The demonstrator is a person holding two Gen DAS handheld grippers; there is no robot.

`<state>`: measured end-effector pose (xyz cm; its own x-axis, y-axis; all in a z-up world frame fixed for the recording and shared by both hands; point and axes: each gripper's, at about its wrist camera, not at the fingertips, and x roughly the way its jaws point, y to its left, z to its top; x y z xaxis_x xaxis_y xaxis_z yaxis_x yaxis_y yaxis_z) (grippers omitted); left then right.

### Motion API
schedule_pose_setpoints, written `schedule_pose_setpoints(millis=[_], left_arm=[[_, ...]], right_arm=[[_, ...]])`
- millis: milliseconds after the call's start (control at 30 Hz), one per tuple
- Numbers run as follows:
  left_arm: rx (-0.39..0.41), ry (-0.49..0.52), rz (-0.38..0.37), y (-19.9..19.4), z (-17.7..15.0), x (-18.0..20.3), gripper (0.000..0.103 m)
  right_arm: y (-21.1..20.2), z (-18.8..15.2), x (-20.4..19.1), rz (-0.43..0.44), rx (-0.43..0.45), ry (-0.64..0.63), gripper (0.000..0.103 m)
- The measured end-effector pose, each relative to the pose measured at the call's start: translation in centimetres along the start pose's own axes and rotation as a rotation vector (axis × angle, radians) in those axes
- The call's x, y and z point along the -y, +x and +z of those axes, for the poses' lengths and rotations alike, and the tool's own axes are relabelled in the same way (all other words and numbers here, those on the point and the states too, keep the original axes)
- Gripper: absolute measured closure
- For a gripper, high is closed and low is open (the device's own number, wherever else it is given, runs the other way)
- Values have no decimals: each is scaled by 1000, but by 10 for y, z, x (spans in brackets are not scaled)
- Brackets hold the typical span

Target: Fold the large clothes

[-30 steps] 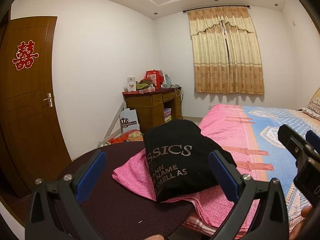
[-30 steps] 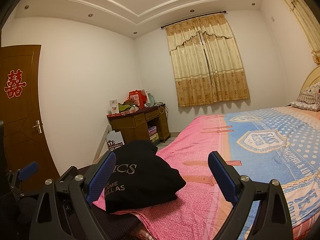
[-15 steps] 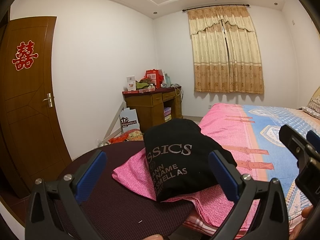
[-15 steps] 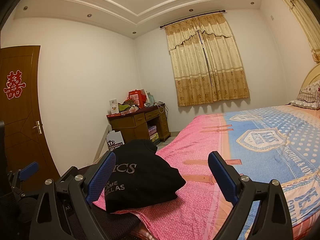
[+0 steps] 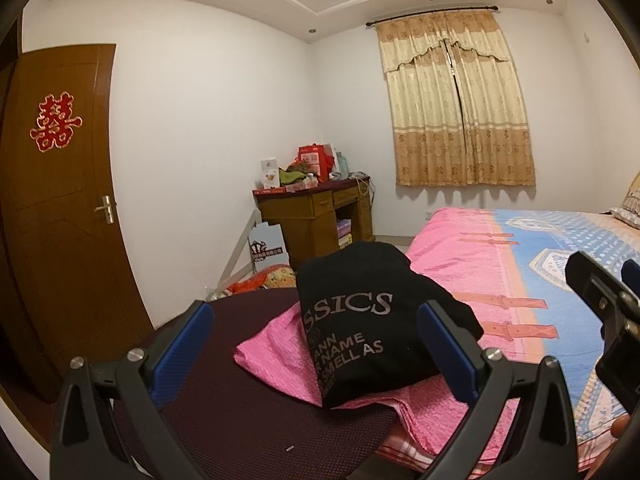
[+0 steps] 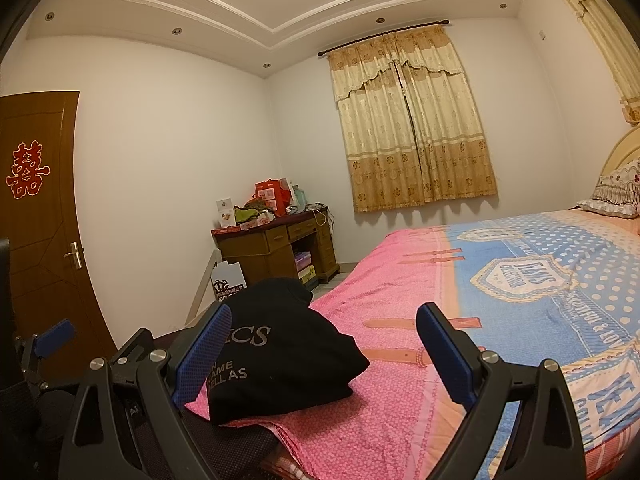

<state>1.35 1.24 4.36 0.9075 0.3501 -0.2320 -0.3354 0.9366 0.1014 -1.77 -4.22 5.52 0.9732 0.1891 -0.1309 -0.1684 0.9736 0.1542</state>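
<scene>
A black garment (image 5: 372, 312) with grey lettering lies folded into a compact bundle on the near corner of the pink and blue bedsheet (image 5: 500, 280). My left gripper (image 5: 316, 344) is open, held back from the bundle, nothing between its blue pads. In the right wrist view the same black garment (image 6: 280, 352) lies to the left, on the bedsheet (image 6: 440, 300). My right gripper (image 6: 324, 348) is open too, empty, a little short of the cloth. Part of the right gripper (image 5: 604, 304) shows at the right edge of the left wrist view.
A dark maroon round seat (image 5: 224, 392) sits under the sheet's corner. A wooden desk (image 5: 316, 212) piled with boxes stands against the far wall, a carton (image 5: 266, 246) beside it. A brown door (image 5: 60, 200) is at left, curtains (image 5: 452, 104) beyond the bed, pillows (image 6: 618, 194) at its head.
</scene>
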Motion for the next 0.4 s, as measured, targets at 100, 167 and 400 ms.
schedule_pose_setpoints(millis=[100, 167, 400], left_arm=[[-2, -1, -35, 1, -1, -1, 0], [-15, -8, -58, 2, -1, -1, 0], [-50, -16, -60, 7, 1, -1, 0]], right_arm=[[-1, 0, 0, -1, 1, -1, 9], [-1, -1, 0, -1, -2, 0, 9], [-2, -2, 2, 0, -12, 8, 8]])
